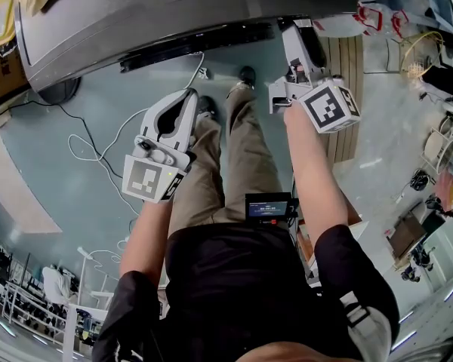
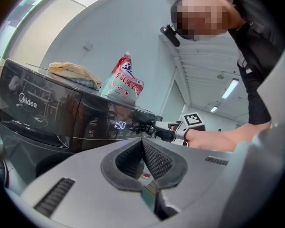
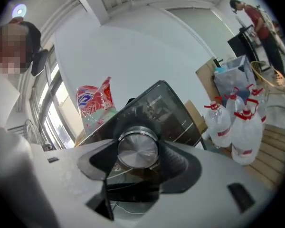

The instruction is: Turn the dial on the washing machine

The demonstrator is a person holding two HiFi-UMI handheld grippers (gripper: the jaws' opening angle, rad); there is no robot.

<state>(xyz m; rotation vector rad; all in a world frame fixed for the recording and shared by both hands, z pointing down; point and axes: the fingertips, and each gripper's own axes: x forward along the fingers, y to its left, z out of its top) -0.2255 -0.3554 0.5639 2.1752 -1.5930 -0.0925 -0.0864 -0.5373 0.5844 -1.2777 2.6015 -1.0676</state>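
Grip made on the dial (image 3: 137, 149), turning probably left to do
The right tongs (image 3: 138, 152) pinch it; the left tongs (image 2: 143, 148) are pressed together, empty.

Head view steeply down to the floor (image 1: 83, 127), washing machine (image 1: 136, 21) along the top edge, left gripper view low, set back, tilted up at its front, right gripper view close against the dial (image 3: 137, 148), red-and-white bag (image 2: 125, 82) shared by both gripper views.
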